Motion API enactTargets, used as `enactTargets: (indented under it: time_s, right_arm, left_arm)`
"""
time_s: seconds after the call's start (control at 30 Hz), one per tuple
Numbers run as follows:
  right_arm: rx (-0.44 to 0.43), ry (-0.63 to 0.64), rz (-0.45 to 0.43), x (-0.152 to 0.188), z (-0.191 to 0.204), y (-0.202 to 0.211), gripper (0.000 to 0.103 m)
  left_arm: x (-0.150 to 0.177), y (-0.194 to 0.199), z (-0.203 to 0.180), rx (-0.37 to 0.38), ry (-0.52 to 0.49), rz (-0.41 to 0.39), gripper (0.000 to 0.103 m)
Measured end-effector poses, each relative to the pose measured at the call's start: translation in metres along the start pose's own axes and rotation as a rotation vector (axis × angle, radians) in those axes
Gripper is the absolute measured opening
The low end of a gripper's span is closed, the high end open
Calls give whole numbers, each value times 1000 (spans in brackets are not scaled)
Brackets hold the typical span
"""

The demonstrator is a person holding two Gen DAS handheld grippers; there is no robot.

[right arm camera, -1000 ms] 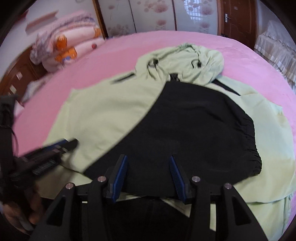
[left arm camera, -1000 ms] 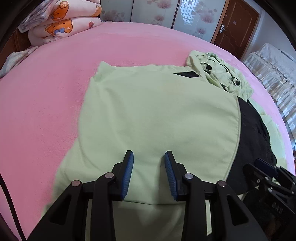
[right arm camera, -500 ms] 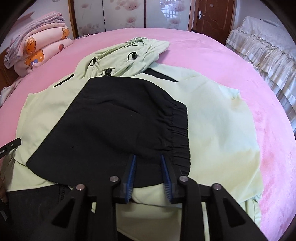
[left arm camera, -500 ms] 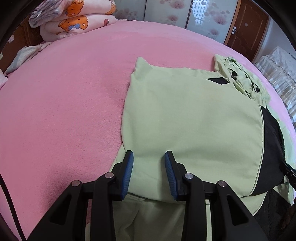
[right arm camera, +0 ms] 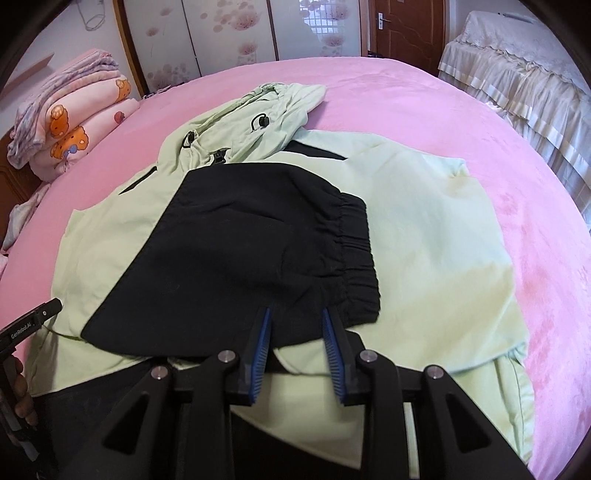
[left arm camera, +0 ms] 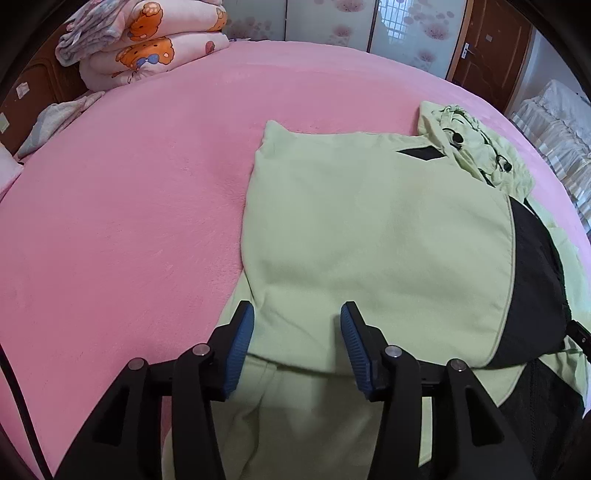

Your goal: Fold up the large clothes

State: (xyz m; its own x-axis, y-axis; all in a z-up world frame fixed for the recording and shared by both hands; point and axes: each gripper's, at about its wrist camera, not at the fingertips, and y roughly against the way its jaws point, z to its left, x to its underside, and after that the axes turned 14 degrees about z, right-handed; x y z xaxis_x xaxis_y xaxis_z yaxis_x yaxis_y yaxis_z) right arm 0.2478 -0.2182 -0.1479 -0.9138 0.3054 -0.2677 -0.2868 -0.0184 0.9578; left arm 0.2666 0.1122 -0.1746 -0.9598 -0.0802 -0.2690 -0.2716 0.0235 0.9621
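A light green hooded jacket (left arm camera: 369, 236) lies spread on the pink bed (left arm camera: 129, 221), hood (right arm camera: 266, 110) at the far end. Its left side is folded over the middle. A black-lined flap (right arm camera: 251, 240) with an elastic hem (right arm camera: 358, 251) lies on top. My left gripper (left arm camera: 297, 332) hovers over the near edge of the folded green panel. Its jaws are opening, and the cloth lies flat under them, unpinched. My right gripper (right arm camera: 295, 328) stands at the near edge of the black flap. Its blue pads (right arm camera: 264, 332) are a narrow gap apart and the fabric between them is not squeezed.
Folded cartoon-print quilts (left arm camera: 147, 44) are stacked at the bed's far left corner. A second bed with a white frilled cover (right arm camera: 517, 66) stands to the right. Sliding floral doors and a brown door (right arm camera: 402, 26) are behind. A hand (right arm camera: 18, 387) shows at the right wrist view's left edge.
The left jaws have widened and that gripper has shifted left, so the jacket sits further right in its view. The right jaws narrowed and moved right along the black flap's near edge.
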Motion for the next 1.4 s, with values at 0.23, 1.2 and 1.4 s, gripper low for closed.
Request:
enactTargets:
  time_s: [0.23,1.2,1.4]
  right_arm:
    - [-24,-37,-6,18,-6,24,29]
    - [-13,-57,-46,194,-49,129,43]
    - [-7,-59,-47,225,-68,134,43]
  left_arm:
    - [19,35,-5,0,-21,-15,52]
    - [211,134,56,-61,-60,2,59]
    - [231,119,78,-59,-62,40,59]
